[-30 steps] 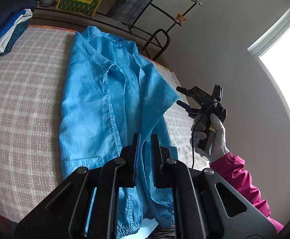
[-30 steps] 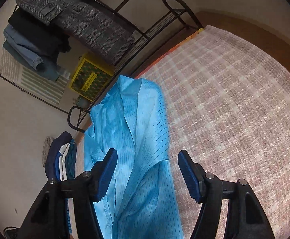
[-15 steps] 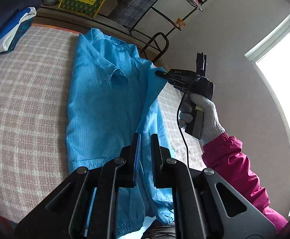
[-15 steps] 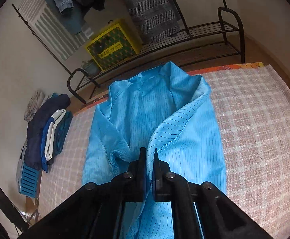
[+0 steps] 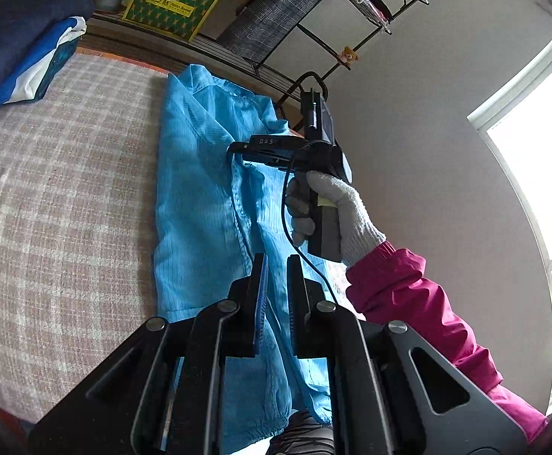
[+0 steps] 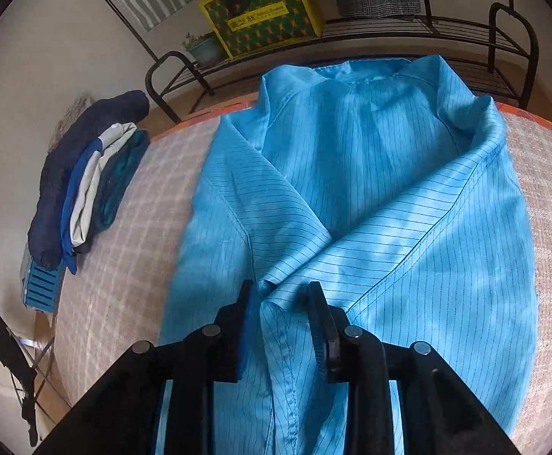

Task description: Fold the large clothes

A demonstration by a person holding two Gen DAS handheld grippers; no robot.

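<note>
Room for moving on the worktop (image 6: 124,265): a wide bare strip of checked cloth left of the blue coat (image 6: 389,189), up to the pile of folded clothes (image 6: 86,182) at the left edge. Only a thin strip on the right, seen from the right wrist. Orange far edge just behind the collar, with the black metal rack (image 6: 510,38), a yellow box (image 6: 264,11) and a small plant pot (image 6: 204,47) close beyond it. Bright window (image 5: 533,151) off to the right, wall in between.

Lying long on the worktop, near the middle: the blue coat (image 5: 200,197). Long way running from the near edge to the far edge. Collar pointing away, toward the rack. Both front sides folded in over the middle, one lapping the other.

Left claw (image 5: 277,261): almost shut, pinching the near end of the coat. Right claw (image 6: 281,290): opening now, a raised fold of the coat front between the jaws but not squeezed. Held over the coat's chest by a gloved hand (image 5: 336,204) in a pink sleeve (image 5: 408,295).
</note>
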